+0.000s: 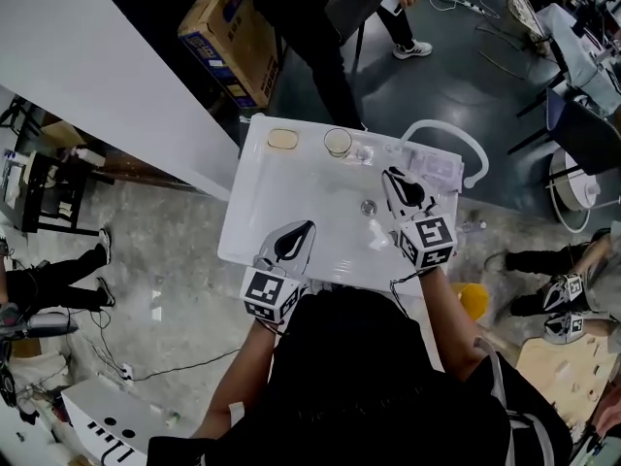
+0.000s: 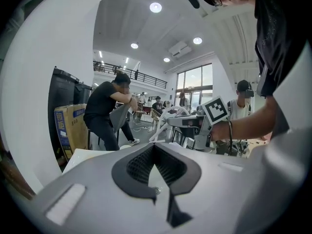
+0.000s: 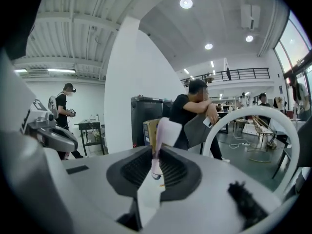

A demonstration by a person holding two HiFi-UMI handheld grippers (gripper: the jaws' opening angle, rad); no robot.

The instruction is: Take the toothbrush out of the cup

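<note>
White basin-shaped surface [image 1: 291, 192] in an open workshop hall, viewed from above. My right tongs [image 1: 390, 175] are clamped on the toothbrush [image 3: 166, 130], which has a pale lilac stem pinched between the dark ribbed pads. A broad white end stands up past the tips, and a white length runs back toward the camera. It hangs over the surface, apart from the clear cup [image 1: 338, 142] at the far rim. My left tongs [image 1: 310, 226] are closed on nothing, near the front edge.
</note>
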